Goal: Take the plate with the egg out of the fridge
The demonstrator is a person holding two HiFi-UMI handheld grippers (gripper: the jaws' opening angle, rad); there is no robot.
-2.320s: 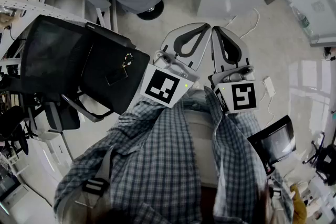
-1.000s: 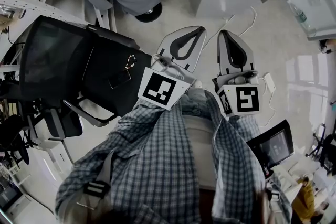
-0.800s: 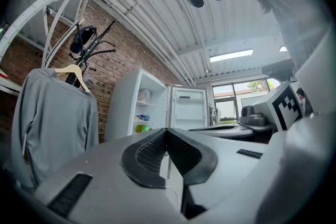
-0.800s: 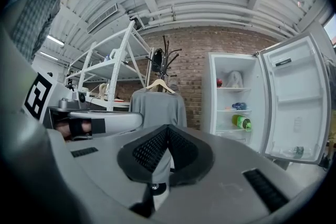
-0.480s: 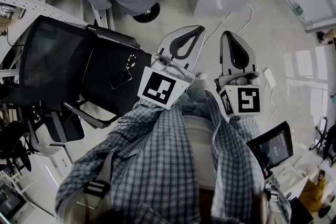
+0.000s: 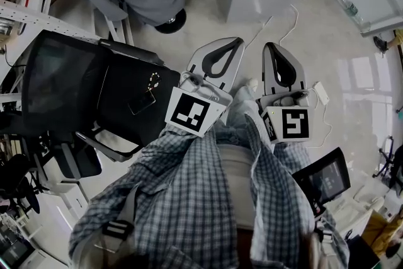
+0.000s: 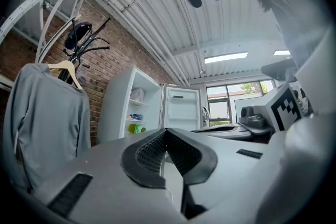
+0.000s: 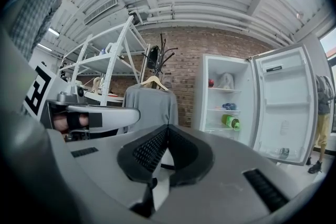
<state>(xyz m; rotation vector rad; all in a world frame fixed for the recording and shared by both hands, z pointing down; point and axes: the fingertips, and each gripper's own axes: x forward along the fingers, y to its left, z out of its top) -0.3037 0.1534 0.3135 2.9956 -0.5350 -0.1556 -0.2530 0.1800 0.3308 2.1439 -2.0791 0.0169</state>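
Both clenched on nothing — grey plastic left gripper [image 6: 237, 41] and grey plastic right gripper [image 6: 272, 46] side by side, well apart from the tall white open-doored fridge [image 8: 200, 107] lying ahead and rightward, nearer the right one — plate with the egg too small to pick out on its shelves [image 8: 226, 110].

Holding left gripper [image 6: 234, 44] and right gripper [image 6: 272, 50] side by side ahead of the torso, near but apart, jaws on both pressed tip to tip, empty.
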